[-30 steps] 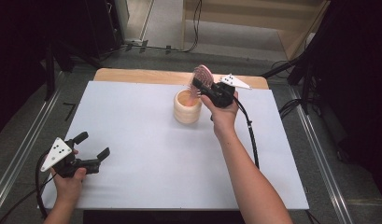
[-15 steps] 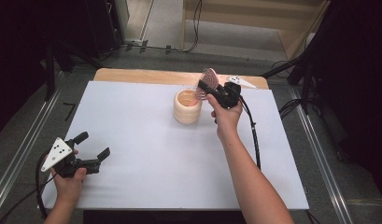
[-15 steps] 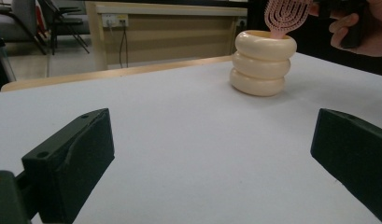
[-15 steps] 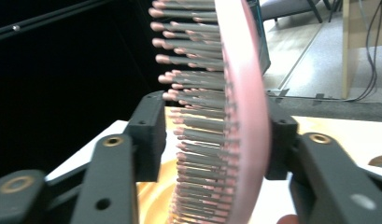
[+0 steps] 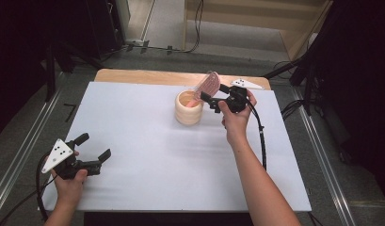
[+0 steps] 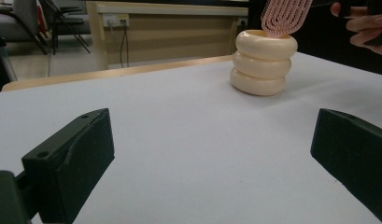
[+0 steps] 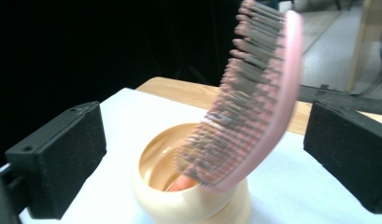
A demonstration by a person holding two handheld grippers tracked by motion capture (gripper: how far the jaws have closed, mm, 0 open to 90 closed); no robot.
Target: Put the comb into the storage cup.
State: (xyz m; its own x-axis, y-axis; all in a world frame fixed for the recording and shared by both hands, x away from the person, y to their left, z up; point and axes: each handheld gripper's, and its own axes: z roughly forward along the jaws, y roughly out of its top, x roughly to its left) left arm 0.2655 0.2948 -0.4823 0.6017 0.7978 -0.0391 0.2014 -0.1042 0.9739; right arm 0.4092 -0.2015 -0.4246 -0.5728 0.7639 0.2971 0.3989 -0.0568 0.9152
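The hairbrush (image 5: 207, 85) stands handle-down in the cream holder (image 5: 188, 108), a cup shaped like three stacked rings, and its pink head leans out over the holder's rim toward the right gripper (image 5: 214, 97). In the right gripper view the brush (image 7: 254, 93) is blurred; its bristles face left and its handle end reaches down inside the holder (image 7: 188, 191). The right gripper's jaws stand wide apart on either side of the brush head and do not touch it, so the gripper has hold of nothing. The person's right hand (image 5: 236, 113) carries that gripper just to the right of the holder, close to it.

The holder sits on the white table cover (image 5: 148, 155), toward the far edge, where a strip of bare wooden tabletop (image 5: 133, 76) shows behind it. In the left gripper view the holder (image 6: 263, 63) is seen far across the cover with the brush head (image 6: 286, 16) rising from it.

The left gripper (image 5: 92, 152) is well apart from the holder, near the cover's front left corner, held low by the left hand (image 5: 70, 181). Its jaws are spread wide and empty.
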